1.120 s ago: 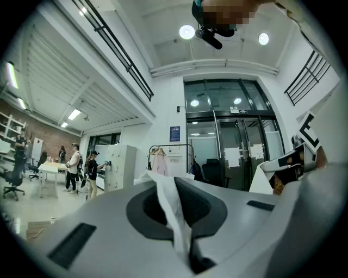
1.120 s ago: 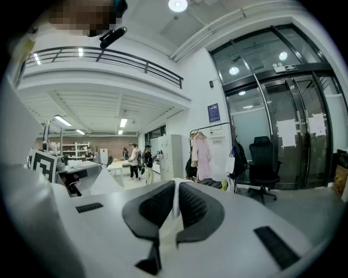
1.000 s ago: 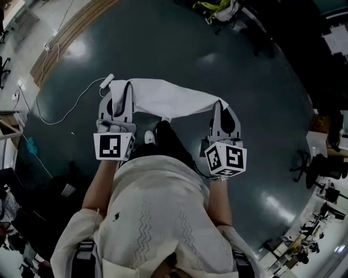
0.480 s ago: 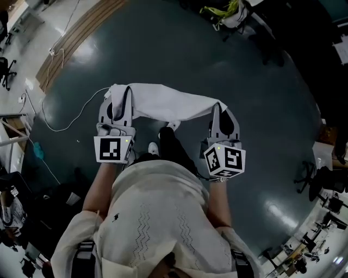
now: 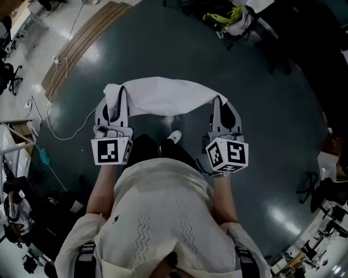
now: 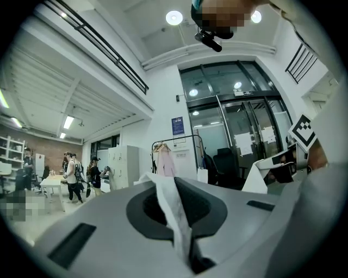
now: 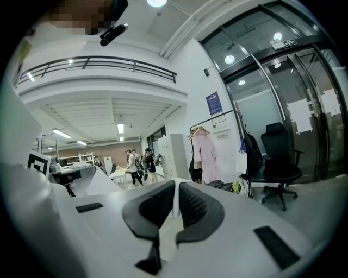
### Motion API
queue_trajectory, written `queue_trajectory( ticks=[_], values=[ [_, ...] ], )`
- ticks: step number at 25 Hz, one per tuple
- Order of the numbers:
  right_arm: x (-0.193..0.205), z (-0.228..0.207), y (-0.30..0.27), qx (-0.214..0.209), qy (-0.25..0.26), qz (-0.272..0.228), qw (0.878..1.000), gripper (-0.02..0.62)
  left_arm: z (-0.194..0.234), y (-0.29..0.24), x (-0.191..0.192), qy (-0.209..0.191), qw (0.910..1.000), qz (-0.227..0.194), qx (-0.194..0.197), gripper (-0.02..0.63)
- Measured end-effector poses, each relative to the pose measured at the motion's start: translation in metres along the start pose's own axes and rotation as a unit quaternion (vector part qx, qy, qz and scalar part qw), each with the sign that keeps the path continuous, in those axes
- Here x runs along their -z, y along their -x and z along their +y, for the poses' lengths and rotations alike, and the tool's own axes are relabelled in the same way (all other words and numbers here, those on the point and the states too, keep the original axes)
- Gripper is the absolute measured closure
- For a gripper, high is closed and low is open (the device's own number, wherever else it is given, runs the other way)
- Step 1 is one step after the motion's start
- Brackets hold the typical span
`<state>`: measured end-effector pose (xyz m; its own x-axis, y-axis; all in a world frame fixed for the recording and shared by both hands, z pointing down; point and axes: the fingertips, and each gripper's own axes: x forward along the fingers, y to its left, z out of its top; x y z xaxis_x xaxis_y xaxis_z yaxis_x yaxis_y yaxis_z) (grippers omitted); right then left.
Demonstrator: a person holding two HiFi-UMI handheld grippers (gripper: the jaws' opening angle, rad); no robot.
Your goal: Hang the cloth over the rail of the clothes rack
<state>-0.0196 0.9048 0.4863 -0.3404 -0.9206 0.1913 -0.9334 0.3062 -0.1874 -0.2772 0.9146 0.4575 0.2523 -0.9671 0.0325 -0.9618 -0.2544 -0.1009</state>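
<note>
A white cloth (image 5: 163, 98) is stretched between my two grippers in front of the person, above the dark floor. My left gripper (image 5: 115, 93) is shut on the cloth's left end; a crumpled fold of cloth (image 6: 173, 209) sticks up between its jaws. My right gripper (image 5: 218, 101) is shut on the right end, with a thin white edge of cloth (image 7: 173, 209) pinched between its dark pads. A black clothes rack (image 7: 223, 142) with a pink garment (image 7: 202, 155) stands ahead by the glass wall. The same clothes rack (image 6: 176, 152) shows in the left gripper view.
A black office chair (image 7: 280, 165) stands right of the rack. A white locker (image 7: 175, 155) and several people (image 7: 138, 163) around tables are further left. A white cable (image 5: 65, 117) lies on the floor at left, bags (image 5: 234, 13) at the top.
The person has walked forward with both grippers and the stretched cloth; the floor cable and the wooden strip have slid downward and left in the head view. The grip on the cloth is unchanged.
</note>
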Motion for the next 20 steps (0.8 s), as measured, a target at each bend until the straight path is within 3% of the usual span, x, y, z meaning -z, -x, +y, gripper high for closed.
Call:
queue_trajectory(
  ticks=[5,9,15,20],
  values=[
    [-0.002,0.0,-0.023,-0.002,0.001,0.006,1.0,0.571,0.011,-0.024,0.003,0.008,1.0,0.001,0.002,0.592],
    [-0.004,-0.017,-0.046,0.022,0.001,0.012,1.0,0.571,0.016,-0.063,0.01,0.015,0.9997,0.001,0.019,0.592],
    [-0.014,-0.056,-0.109,0.07,0.0,0.018,0.997,0.571,0.023,-0.154,0.022,0.033,0.9974,0.002,0.064,0.592],
    [-0.029,-0.069,-0.195,0.085,0.007,0.034,0.996,0.571,0.062,-0.246,0.031,0.038,0.9963,0.004,0.077,0.592]
  ],
)
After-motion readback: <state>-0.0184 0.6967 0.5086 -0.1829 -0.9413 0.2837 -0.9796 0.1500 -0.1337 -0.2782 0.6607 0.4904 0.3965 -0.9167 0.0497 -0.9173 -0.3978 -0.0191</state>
